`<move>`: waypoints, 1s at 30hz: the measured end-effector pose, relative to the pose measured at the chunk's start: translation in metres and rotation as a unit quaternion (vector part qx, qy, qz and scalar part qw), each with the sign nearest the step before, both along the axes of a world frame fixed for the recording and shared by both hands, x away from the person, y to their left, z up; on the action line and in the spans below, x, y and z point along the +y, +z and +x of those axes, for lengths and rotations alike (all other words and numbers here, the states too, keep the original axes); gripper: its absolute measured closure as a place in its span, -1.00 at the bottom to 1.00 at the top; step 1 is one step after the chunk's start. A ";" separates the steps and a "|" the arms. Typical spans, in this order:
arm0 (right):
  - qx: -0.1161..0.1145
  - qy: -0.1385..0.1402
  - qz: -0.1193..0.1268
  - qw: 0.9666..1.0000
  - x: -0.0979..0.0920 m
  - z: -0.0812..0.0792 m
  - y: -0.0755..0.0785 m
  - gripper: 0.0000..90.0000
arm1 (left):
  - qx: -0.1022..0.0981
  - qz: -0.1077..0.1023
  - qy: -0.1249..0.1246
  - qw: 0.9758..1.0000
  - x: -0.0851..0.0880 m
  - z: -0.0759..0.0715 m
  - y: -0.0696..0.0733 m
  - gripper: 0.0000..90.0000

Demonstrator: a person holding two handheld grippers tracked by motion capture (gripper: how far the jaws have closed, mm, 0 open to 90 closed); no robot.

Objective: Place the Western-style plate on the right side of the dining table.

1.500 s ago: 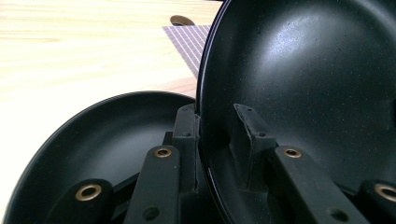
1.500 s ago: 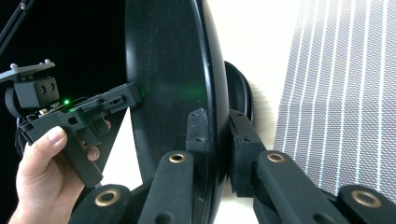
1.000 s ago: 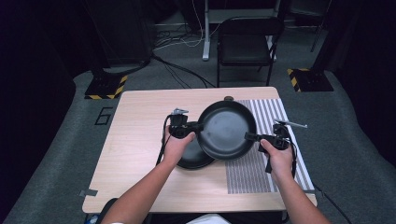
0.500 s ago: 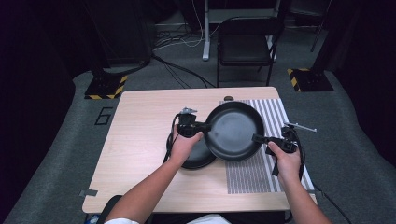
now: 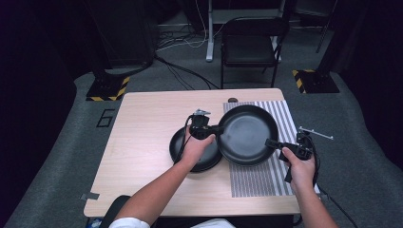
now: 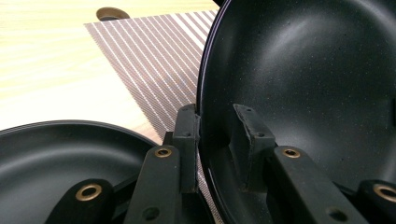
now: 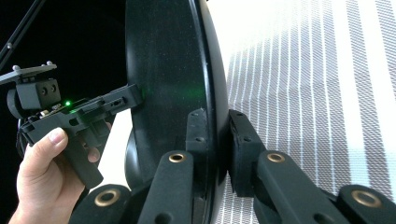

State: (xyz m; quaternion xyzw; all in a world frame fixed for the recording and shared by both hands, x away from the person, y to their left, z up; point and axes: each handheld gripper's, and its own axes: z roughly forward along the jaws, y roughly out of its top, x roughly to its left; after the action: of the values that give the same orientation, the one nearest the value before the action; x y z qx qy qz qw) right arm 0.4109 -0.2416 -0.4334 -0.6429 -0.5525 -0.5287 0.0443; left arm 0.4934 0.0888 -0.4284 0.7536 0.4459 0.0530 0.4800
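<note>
each hand-held gripper, left [image 5: 212, 129] and right [image 5: 272, 143], pinches the black pan's [image 5: 247, 135] rim (opposite sides).

Two black frying pans: the larger pan [image 5: 248, 134] at the table's 3 o'clock side, the smaller pan [image 5: 196, 151] just at its 9 o'clock. One striped placemat [image 5: 266, 178]. One wooden table [image 5: 138, 142]. One folding chair [image 5: 250, 45] at 12 o'clock. Two grippers: left gripper [image 5: 215, 129], right gripper [image 5: 270, 142].

Black folding chair [image 5: 250, 47] and floor cables [image 5: 183, 71] beyond the wooden table [image 5: 142, 142]
</note>
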 end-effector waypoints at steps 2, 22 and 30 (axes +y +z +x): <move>0.001 -0.004 0.001 1.000 -0.003 -0.002 -0.001 0.79 | -0.001 0.004 -0.004 1.000 -0.004 0.000 0.000 0.60; 0.010 -0.030 0.007 0.999 -0.031 -0.006 -0.019 0.80 | 0.012 0.013 -0.026 0.999 -0.036 0.013 -0.013 0.61; 0.015 -0.040 0.010 0.999 -0.036 -0.006 -0.026 0.80 | 0.018 0.012 -0.030 0.999 -0.042 0.017 -0.021 0.61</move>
State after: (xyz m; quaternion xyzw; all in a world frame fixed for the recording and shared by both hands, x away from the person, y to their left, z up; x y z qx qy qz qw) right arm 0.4053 -0.2778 -0.4598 -0.6718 -0.5203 -0.5259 0.0383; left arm 0.5100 0.0469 -0.4491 0.7733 0.4306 0.0304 0.4644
